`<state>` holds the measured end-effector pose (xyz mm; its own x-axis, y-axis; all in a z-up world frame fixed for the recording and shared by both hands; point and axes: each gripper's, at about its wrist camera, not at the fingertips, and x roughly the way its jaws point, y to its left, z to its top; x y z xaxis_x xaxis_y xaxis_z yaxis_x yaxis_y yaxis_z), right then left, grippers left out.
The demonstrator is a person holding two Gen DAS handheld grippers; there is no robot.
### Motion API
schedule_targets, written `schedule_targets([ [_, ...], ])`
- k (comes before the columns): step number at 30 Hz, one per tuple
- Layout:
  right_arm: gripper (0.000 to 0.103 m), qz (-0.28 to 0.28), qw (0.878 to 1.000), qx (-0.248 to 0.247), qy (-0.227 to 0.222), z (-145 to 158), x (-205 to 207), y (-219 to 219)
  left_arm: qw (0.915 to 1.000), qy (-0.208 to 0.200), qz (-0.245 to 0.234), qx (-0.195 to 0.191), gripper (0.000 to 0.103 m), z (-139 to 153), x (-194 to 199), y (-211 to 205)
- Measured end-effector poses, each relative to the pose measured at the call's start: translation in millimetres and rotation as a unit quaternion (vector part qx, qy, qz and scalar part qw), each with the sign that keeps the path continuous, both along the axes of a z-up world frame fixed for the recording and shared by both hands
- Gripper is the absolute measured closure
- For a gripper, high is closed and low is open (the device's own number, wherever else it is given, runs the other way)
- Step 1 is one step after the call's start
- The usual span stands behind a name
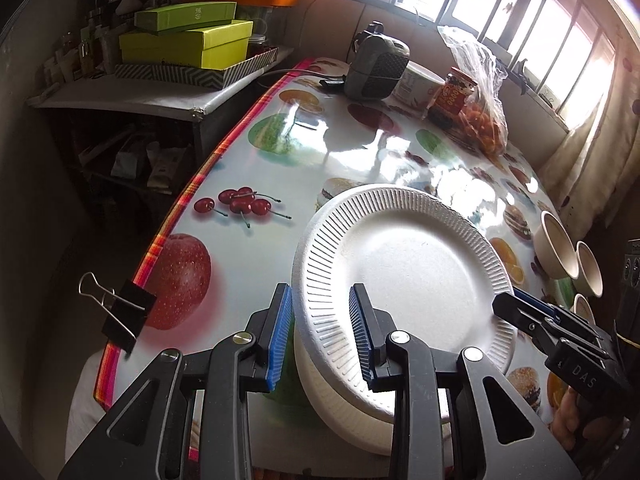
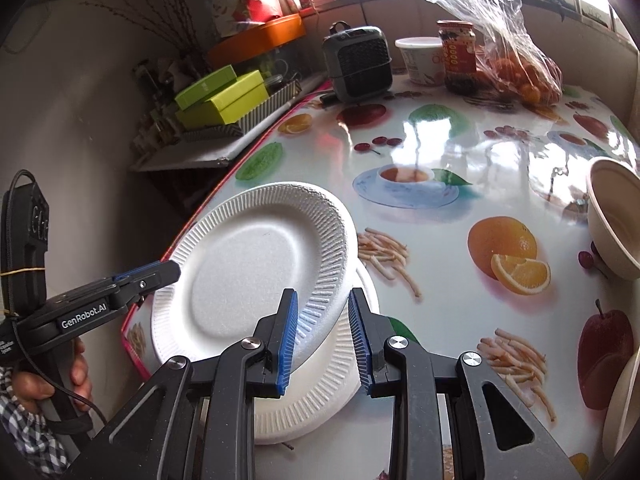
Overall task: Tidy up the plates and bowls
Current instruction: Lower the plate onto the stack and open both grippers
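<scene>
**Left wrist view: top plate held at both rims above the stack**

Left wrist view shows my left gripper [image 1: 320, 332] closed down narrow on the near-left rim of the top plate [image 1: 404, 268], one blue pad under the ribbed edge and one on top of it. The right gripper [image 1: 506, 307] comes in from the right and pinches the opposite rim; in the right wrist view I see its pads [image 2: 290, 336] nearly together on that fluted edge, so both grippers have hold of the same plate. The plate sits tilted over the stack of plates [image 2: 320, 392], which rests at the near-left corner of the tabletop [image 1: 360, 152]. I cannot tell whether the held plate touches the one below.

I judge this plate to be light foam or pressed paper: almost no weight, but soft and easily dented or bent. The ribbed rim is the sensible place to take it, since the ridges give the pads some bite and the flat centre offers no purchase. With two grips on one thin disc, uneven motion could crease it, so I would keep both hands level.

The bowls [image 1: 560, 248] stand well apart at the far right, one [image 2: 616, 220] close to my right gripper's view edge.
</scene>
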<state>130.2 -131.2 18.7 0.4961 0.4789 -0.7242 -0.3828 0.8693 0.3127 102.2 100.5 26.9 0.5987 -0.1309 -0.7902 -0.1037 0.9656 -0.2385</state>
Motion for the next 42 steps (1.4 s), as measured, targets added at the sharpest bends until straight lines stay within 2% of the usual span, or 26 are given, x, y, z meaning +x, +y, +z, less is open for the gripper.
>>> schedule_targets([
  [18, 0.076, -0.01, 1.0, -0.007, 0.012, -18, -19, -7, 0.9998, 0.018, -0.006, 0.007, 0.072, -18, -15, -11],
  [42, 0.075, -0.013, 1.0, -0.023, 0.011, -24, -20, -6, 0.9997, 0.02, -0.006, 0.013, 0.072, -20, -17, -14],
])
